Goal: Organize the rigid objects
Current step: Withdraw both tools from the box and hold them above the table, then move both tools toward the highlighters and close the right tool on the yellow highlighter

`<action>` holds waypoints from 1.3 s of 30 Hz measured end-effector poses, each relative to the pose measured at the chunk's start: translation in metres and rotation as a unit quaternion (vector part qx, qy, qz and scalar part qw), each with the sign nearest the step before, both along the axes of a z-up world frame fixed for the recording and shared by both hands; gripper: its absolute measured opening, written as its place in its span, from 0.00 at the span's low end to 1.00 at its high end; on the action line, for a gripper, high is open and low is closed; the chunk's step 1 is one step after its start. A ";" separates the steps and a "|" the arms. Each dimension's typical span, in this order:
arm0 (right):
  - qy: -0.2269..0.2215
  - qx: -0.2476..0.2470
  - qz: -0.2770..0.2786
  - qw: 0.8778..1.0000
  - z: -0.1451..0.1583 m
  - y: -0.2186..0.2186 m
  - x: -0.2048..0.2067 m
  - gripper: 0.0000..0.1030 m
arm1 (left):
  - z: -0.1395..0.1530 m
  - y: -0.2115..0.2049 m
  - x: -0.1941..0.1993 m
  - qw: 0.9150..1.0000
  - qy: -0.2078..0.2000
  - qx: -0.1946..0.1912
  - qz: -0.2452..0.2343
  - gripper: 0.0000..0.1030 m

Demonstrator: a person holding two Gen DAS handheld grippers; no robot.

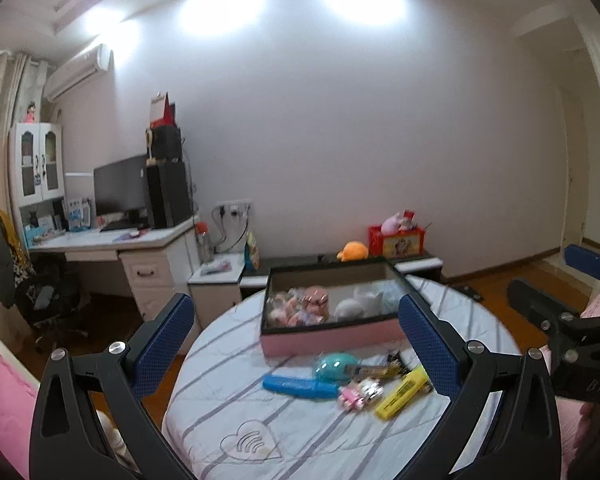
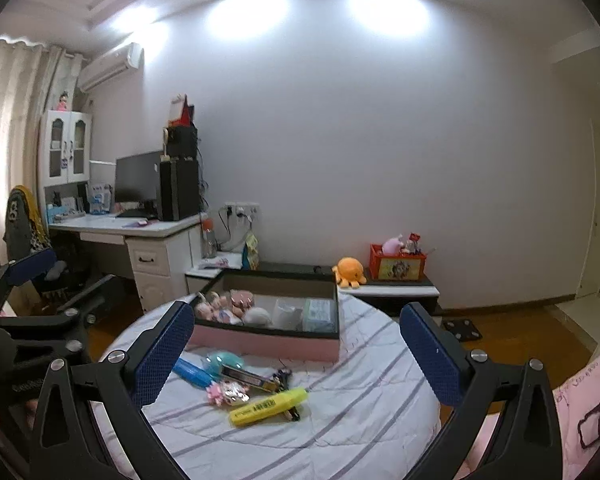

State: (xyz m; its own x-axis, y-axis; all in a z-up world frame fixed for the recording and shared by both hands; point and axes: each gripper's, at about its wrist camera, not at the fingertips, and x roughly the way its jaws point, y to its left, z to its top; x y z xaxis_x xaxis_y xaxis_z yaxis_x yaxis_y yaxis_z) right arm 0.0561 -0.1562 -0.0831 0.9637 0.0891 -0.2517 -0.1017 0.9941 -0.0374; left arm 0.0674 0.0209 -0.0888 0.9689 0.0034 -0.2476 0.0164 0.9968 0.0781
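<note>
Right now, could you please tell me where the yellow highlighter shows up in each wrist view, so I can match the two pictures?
Left wrist view: the yellow highlighter lies lower right of centre, beside the left gripper's right-hand finger, at the right end of the loose pile.
Right wrist view: it lies just below centre, at the near edge of the pile.
Shared landmark: the pink box directly behind the pile.

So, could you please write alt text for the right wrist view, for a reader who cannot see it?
Open right tongs hover above a round striped table where a yellow highlighter, a blue case and small toys lie before a pink box of figures. The left tongs show at the left edge, a desk behind.
</note>
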 end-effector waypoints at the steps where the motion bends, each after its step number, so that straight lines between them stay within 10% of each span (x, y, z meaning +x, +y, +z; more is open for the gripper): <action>1: 0.008 0.001 -0.002 1.000 -0.004 -0.002 0.005 1.00 | -0.004 0.003 0.004 1.000 0.007 0.001 0.004 1.00; 21: 0.228 -0.029 0.014 0.973 -0.126 0.013 0.118 1.00 | -0.097 0.052 0.082 0.985 0.166 -0.011 0.043 1.00; 39: 0.265 -0.048 -0.053 0.961 -0.136 -0.022 0.121 1.00 | -0.117 0.047 0.092 0.979 0.202 -0.007 0.032 1.00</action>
State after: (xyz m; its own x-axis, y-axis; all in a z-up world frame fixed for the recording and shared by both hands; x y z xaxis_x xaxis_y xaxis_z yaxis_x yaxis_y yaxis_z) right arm 0.1768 -0.1783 -0.2193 0.6996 -0.0512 -0.7127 -0.0297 0.9945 -0.1006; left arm 0.1599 0.0683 -0.2063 0.7892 0.0557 -0.6116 -0.0198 0.9977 0.0653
